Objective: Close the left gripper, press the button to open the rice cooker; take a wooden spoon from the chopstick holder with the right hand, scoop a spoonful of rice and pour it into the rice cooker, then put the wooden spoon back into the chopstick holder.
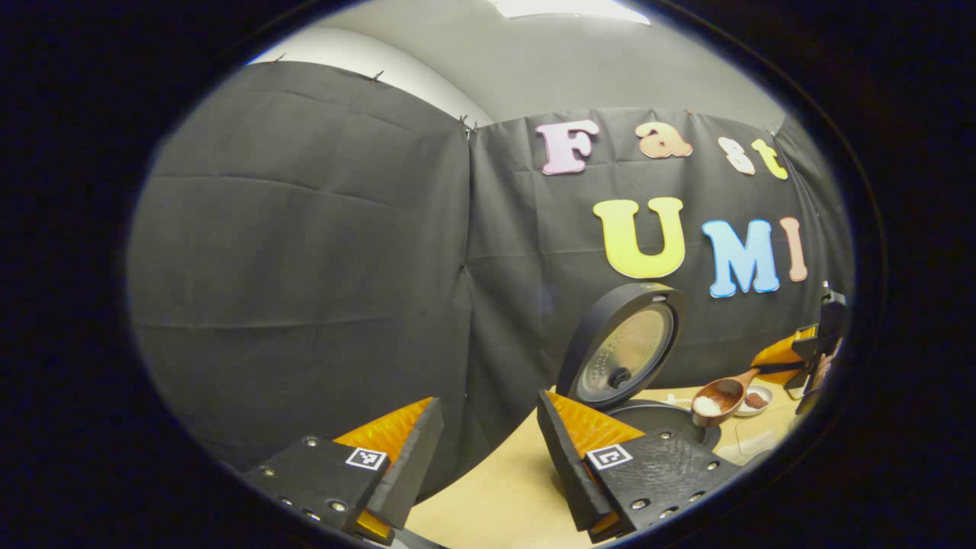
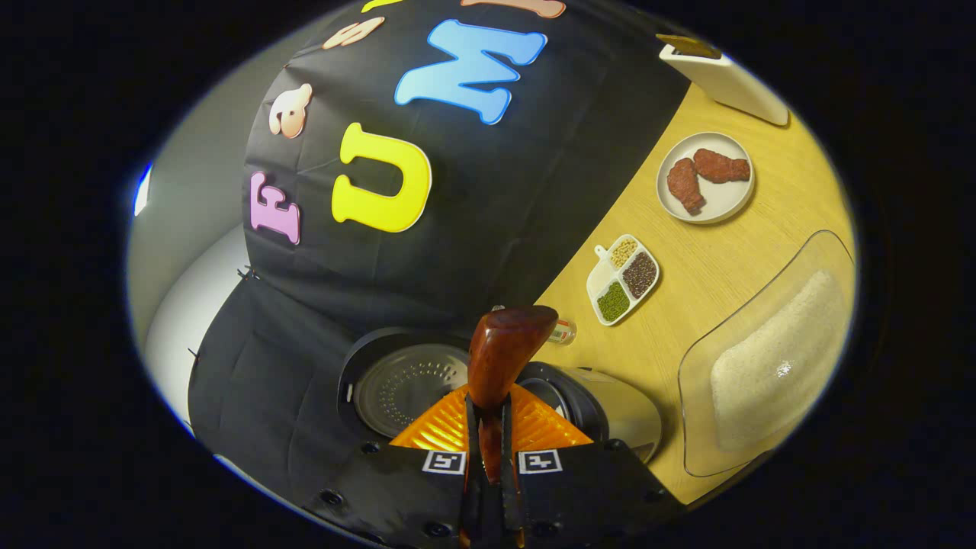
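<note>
The black rice cooker (image 1: pixel 662 418) stands on the table with its round lid (image 1: pixel 625 351) raised upright. A wooden spoon (image 1: pixel 717 398) with white rice in its bowl hangs just above the pot's right rim. My right gripper (image 1: pixel 793 357) holds it by the handle. In the right gripper view my right gripper (image 2: pixel 492 415) is shut on the spoon (image 2: pixel 505 347), over the open cooker (image 2: pixel 610 408) and its lid (image 2: pixel 410 385). My left gripper (image 1: pixel 488 427) stands open and holds nothing, left of the cooker. A white holder (image 2: pixel 724 76) sits at the table's far end.
A clear tub of rice (image 2: pixel 770 358) lies right of the cooker. Beyond it are a divided dish of beans (image 2: pixel 624 278), a plate with two reddish pieces (image 2: pixel 705 179) and a small bottle (image 2: pixel 563 332). Black cloth walls the table's back.
</note>
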Tool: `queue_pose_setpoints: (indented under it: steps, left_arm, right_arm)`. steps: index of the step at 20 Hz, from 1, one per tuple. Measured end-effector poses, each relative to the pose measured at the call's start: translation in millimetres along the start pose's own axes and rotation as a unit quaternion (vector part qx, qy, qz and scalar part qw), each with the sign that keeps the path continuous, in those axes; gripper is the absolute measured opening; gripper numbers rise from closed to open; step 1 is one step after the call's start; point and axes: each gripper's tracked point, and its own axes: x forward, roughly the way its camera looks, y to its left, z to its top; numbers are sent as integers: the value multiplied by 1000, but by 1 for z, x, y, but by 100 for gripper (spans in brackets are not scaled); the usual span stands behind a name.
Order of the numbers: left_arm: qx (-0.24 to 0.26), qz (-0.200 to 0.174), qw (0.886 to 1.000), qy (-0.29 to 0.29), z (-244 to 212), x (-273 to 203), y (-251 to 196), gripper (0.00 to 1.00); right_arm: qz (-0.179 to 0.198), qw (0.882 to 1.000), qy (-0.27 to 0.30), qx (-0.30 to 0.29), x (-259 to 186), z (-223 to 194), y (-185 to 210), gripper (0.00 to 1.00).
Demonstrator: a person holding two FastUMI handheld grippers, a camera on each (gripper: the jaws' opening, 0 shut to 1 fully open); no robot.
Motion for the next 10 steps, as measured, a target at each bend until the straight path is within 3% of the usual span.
queue_pose_setpoints:
  steps: [3,4,10]
  left_arm:
    - [2,10,1000,5,-2,0,14,79]
    - [4,14,1000,7,-6,-1,18,79]
    - [1,36,999,18,-15,0,39,79]
  right_arm:
    - [2,999,12,-32,17,-16,5,11]
    - [1,999,17,-42,22,-22,7,7]
    - [-3,992,45,-117,50,-54,3,11]
